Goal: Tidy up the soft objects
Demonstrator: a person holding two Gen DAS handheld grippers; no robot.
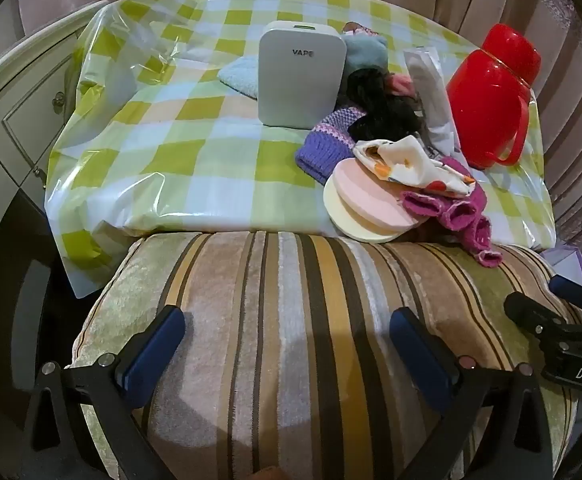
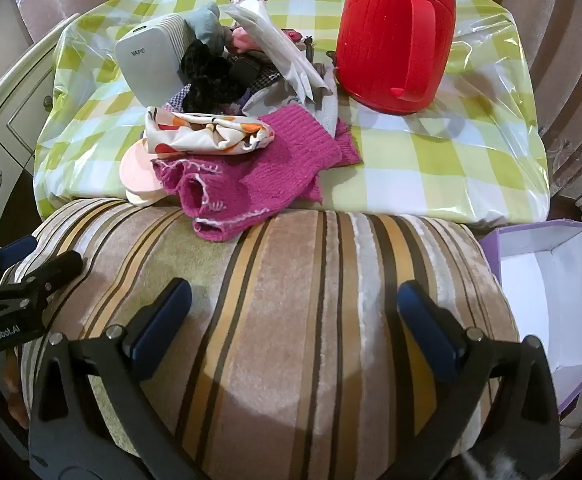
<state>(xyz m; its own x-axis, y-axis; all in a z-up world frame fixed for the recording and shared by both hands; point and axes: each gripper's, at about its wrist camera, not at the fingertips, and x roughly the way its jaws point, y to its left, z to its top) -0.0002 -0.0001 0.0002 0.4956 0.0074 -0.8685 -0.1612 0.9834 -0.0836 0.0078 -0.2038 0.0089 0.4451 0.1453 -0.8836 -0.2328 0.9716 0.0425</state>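
Observation:
A striped velvet cushion [image 1: 291,320] lies in front of the table; it also fills the lower right wrist view [image 2: 291,320]. My left gripper [image 1: 287,344] is open, jaws spread over the cushion. My right gripper [image 2: 295,324] is open over the cushion too. A soft pile sits on the table's near edge: magenta knit gloves [image 2: 267,168], a patterned cloth [image 2: 207,132], round pink and cream pads [image 1: 367,204], a purple knit piece [image 1: 327,144], black fabric [image 1: 379,104], a light blue towel [image 1: 239,76].
A white box marked VAPE [image 1: 301,80] stands mid-table. A red jug [image 2: 395,36] stands at the right. A checked plastic-covered tablecloth [image 1: 195,136] covers the table. An open purple box [image 2: 547,296] sits at the right. A white cabinet [image 1: 15,112] is at the left.

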